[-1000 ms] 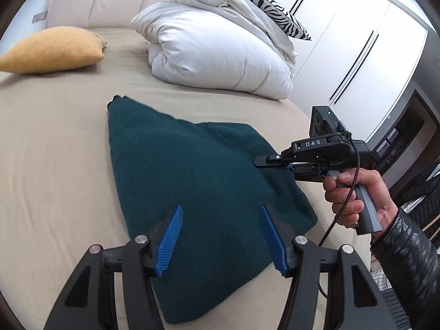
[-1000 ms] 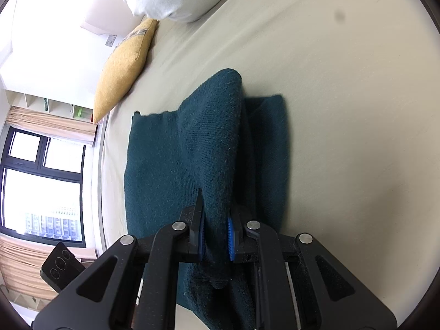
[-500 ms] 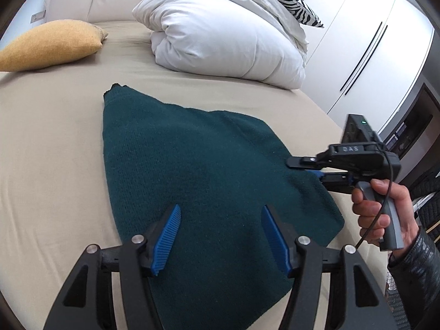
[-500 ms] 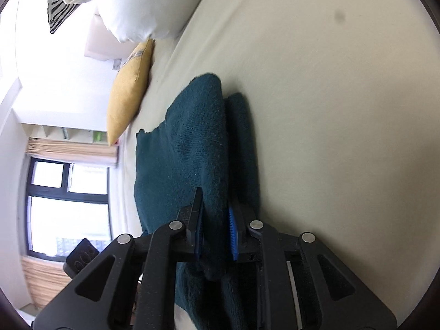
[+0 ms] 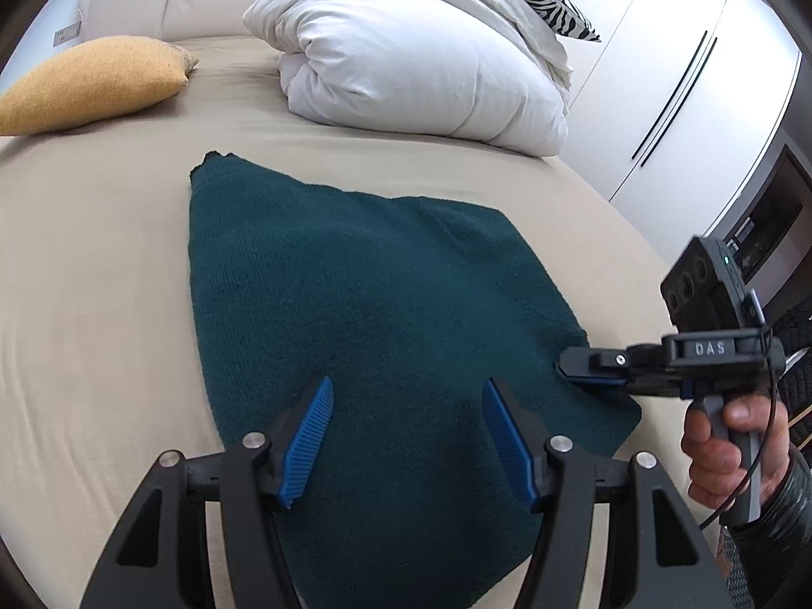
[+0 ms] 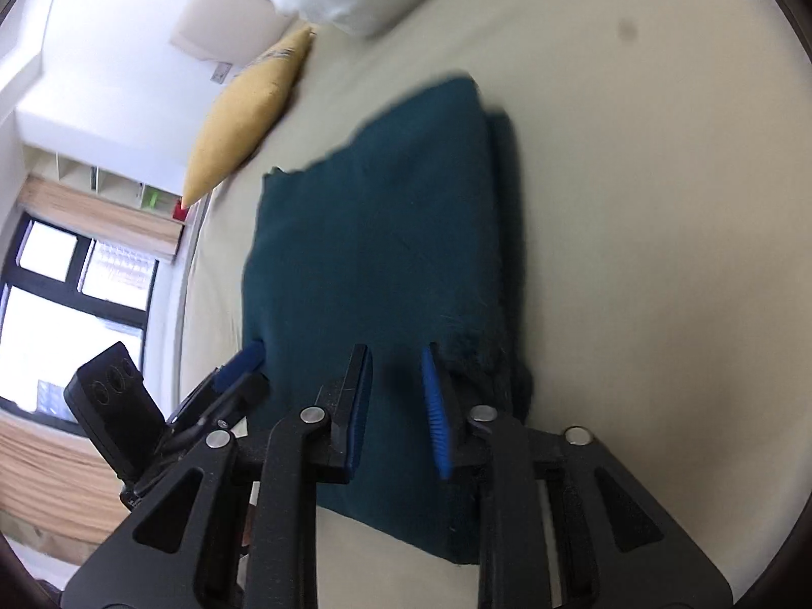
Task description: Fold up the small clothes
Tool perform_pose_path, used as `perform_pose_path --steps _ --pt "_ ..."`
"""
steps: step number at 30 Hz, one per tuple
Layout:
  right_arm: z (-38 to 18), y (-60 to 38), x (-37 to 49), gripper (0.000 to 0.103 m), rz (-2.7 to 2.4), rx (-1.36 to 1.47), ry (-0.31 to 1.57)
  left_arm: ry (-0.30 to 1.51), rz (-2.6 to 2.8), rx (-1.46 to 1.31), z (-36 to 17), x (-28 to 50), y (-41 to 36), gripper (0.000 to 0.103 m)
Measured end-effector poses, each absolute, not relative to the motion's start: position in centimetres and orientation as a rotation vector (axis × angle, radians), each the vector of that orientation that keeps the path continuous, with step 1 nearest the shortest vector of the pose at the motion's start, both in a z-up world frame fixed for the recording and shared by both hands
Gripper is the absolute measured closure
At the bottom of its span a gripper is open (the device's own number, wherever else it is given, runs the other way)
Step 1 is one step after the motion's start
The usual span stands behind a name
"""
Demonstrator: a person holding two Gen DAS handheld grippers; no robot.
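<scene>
Currently I am seeing the teal knit garment [image 5: 365, 335] lying flat on the beige bed [image 5: 96, 264]. Left gripper [image 5: 406, 431] is hovering wide open over its near edge, gripping nothing. Right gripper [image 6: 393, 406], jaws just closing, is standing slightly apart at its right edge, nothing pinched.

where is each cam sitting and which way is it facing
Left wrist: on the left claw, looking down the bed over the teal garment toward the duvet; the right claw and hand show.
Right wrist: on the right claw, facing the garment and window; the left claw shows.
Shared: garment, yellow pillow, duvet.
</scene>
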State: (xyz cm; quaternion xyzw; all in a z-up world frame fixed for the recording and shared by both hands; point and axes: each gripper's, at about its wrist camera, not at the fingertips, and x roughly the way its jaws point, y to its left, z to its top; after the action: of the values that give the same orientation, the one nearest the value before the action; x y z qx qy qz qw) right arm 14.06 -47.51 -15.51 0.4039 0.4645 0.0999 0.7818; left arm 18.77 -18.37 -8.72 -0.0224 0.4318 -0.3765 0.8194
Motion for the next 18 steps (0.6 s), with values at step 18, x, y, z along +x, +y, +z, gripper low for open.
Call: perform_pose_path --steps 18 --pt "-16.0 -44.9 7.6 0.085 0.186 0.787 1.046 0.939 -0.809 -0.004 -8.6 19.0 -17.6 0.046"
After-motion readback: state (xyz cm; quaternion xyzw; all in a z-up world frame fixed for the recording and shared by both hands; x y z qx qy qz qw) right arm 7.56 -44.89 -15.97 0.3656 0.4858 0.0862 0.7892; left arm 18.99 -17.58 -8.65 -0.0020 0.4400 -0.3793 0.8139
